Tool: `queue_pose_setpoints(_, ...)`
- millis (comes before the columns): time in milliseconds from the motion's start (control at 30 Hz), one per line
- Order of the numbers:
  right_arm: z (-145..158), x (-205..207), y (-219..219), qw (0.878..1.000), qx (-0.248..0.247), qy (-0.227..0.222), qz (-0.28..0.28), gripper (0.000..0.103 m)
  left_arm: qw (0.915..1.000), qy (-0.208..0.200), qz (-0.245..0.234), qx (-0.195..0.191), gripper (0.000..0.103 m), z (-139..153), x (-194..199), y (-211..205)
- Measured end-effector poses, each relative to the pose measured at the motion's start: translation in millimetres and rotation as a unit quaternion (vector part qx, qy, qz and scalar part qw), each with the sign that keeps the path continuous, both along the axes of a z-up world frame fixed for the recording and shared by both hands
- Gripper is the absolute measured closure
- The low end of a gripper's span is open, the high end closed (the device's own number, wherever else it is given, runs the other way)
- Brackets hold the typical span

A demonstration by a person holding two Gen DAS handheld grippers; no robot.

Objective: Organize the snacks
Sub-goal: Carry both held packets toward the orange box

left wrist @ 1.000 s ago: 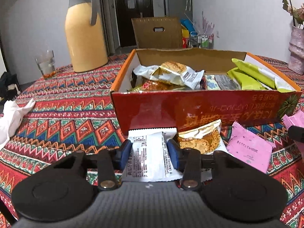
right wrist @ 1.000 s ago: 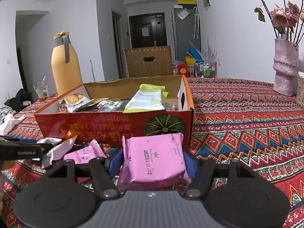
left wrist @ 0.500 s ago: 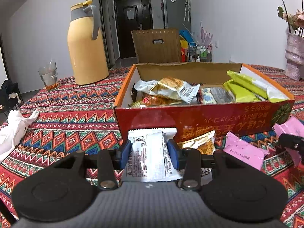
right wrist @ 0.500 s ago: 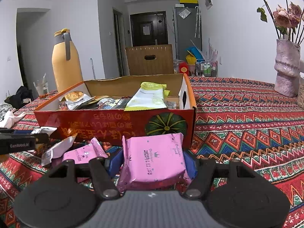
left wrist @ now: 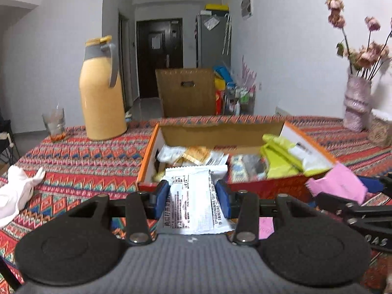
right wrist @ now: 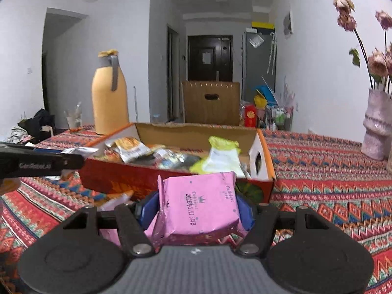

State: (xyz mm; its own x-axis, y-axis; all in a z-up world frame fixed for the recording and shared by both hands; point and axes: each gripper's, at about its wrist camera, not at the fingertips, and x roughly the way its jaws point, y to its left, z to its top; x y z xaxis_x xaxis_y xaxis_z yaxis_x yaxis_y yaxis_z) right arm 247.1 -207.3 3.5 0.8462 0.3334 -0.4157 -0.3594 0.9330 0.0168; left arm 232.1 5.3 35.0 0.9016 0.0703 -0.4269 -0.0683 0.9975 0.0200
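**Two packets held in front of the snack box**

A table under a zigzag-patterned cloth (left wrist: 80, 156) fills the room's middle. On it sits a long open cardboard box (left wrist: 267, 187), red outside, already scattered with snacks: a green-yellow packet (left wrist: 281, 156) leans at its right end, and orange and white wrappers (left wrist: 193, 154) lie towards the left.

Behind the box, to the left, stands a tall yellow flask (left wrist: 101, 93) with a grey handle, and beside it a drinking glass (left wrist: 54, 125). A pale vase (right wrist: 376, 127) of dried flowers stands far to the right, well apart from the box. A white cloth (left wrist: 14, 196) lies crumpled at the table's left edge. Beyond the table stands a brown carton (right wrist: 210, 103) with a handle slot.

The left gripper (left wrist: 192, 197) is clamped on a white packet (left wrist: 193, 198) with black print, held before the box's near wall. The right gripper (right wrist: 196, 207) squeezes a pink packet (right wrist: 198, 207), also just short of that wall. More pink wrappers (right wrist: 110, 234) lie on the cloth below.
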Motion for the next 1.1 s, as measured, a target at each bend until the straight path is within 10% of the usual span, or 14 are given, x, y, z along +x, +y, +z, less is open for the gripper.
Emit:
queue_pose_setpoints(567, 58.7, 39.0, 25.3, 0.998, 0.029, -0.057, -0.017, 0.037, 0.9970, -0.052, 0.020, -0.054, 0.059, 44.8, 32.7, 2.2)
queue_pose_setpoints(1100, 30.8, 99.4, 29.7, 0.995, 0.062, -0.054, -0.053, 0.037, 0.9946, -0.054, 0.065, -0.060, 0.059, 12.3, 91.0, 17.1)
